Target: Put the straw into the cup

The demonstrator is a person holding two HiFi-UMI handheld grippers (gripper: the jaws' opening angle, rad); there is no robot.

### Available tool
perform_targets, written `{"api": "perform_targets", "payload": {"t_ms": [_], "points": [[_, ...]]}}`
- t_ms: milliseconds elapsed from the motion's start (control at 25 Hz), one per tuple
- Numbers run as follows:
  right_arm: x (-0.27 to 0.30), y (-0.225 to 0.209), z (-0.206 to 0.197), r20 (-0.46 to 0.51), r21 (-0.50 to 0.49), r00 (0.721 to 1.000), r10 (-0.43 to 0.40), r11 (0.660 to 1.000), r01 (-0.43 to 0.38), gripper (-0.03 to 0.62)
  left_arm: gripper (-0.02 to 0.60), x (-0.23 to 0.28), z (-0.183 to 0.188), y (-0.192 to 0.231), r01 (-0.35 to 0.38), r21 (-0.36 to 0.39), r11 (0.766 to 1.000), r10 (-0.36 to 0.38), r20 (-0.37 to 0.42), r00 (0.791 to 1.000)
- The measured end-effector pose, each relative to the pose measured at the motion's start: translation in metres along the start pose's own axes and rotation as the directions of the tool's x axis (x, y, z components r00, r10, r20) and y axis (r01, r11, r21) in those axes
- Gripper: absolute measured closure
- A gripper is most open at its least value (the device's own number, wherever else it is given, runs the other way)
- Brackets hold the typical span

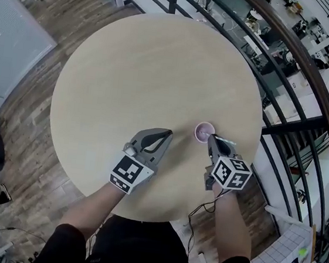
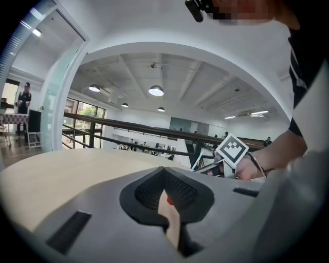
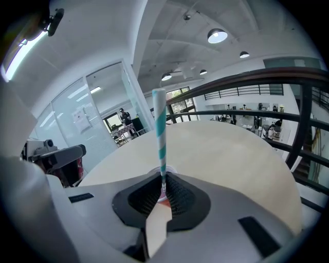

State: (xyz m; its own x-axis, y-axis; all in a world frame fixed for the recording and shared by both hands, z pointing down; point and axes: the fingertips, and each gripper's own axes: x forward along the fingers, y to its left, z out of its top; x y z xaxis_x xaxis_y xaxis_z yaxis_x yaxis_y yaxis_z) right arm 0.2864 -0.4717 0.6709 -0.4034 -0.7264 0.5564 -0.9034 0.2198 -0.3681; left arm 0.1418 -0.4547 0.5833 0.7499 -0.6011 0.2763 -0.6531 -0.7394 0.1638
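Your right gripper (image 3: 162, 192) has its jaws pinched nearly together on the straw (image 3: 160, 128), gripping it close to its lower end. The teal-and-white length stands up at 12 o'clock from the pads. That low grip leaves little of the straw below the jaws, so I judge you will have to bring the tips right over the rim before the end can drop in.

The cup (image 1: 204, 132), small and pink, stands open-mouthed just past those tips. In the head view it is at about 11 o'clock from the gripper and close to touching it. The straw is not yet in it; whether its lower end is already over the mouth I cannot tell.

Your left gripper (image 1: 165, 135) has its jaws brought together with nothing between them. It lies low over the table (image 1: 130, 71) at about 8 o'clock from the cup, a little apart from it. It seems parked there to steady the cup if the straw nudges it, since so light a cup would likely slide.

The cup sits toward 4 o'clock on the round top, near the edge on the railing (image 1: 301, 73) side, so a knock that way could send it off.
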Motion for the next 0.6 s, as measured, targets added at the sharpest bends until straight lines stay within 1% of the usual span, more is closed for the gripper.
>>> {"api": "perform_targets", "payload": {"t_ms": [120, 240, 280, 320, 440, 520, 600], "points": [[0.005, -0.004, 0.001, -0.009, 0.019, 1.0, 0.005, 1.0, -0.005, 0.554, 0.577, 0.007, 0.001, 0.001, -0.001, 0.0, 1.0, 0.001, -0.004, 1.0], [0.006, -0.004, 0.003, 0.004, 0.029, 1.0, -0.01, 1.0, 0.01, 0.545, 0.577, 0.006, 0.001, 0.002, 0.0, -0.007, 1.0, 0.0, -0.004, 1.0], [0.006, -0.006, 0.004, 0.01, 0.037, 1.0, -0.019, 0.999, 0.019, 0.519, 0.577, 0.006, 0.0, 0.002, 0.001, -0.011, 1.0, -0.001, -0.005, 1.0], [0.005, -0.008, 0.005, 0.017, 0.048, 0.999, -0.028, 0.998, 0.027, 0.477, 0.577, 0.007, 0.0, 0.003, 0.001, -0.014, 1.0, -0.001, -0.005, 1.0], [0.0, -0.013, 0.008, 0.046, 0.076, 0.998, -0.046, 0.996, 0.043, 0.422, 0.577, 0.006, 0.001, 0.004, 0.001, -0.017, 1.0, -0.001, -0.008, 1.0], [-0.006, -0.012, 0.011, 0.066, 0.083, 0.996, -0.051, 0.996, 0.046, 0.405, 0.577, 0.004, 0.003, 0.004, 0.003, -0.017, 1.0, -0.003, -0.006, 1.0], [-0.01, -0.009, 0.012, 0.08, 0.09, 0.995, -0.05, 0.995, 0.043, 0.402, 0.577, 0.002, 0.005, 0.005, 0.005, -0.015, 1.0, -0.005, -0.003, 1.0]]}}
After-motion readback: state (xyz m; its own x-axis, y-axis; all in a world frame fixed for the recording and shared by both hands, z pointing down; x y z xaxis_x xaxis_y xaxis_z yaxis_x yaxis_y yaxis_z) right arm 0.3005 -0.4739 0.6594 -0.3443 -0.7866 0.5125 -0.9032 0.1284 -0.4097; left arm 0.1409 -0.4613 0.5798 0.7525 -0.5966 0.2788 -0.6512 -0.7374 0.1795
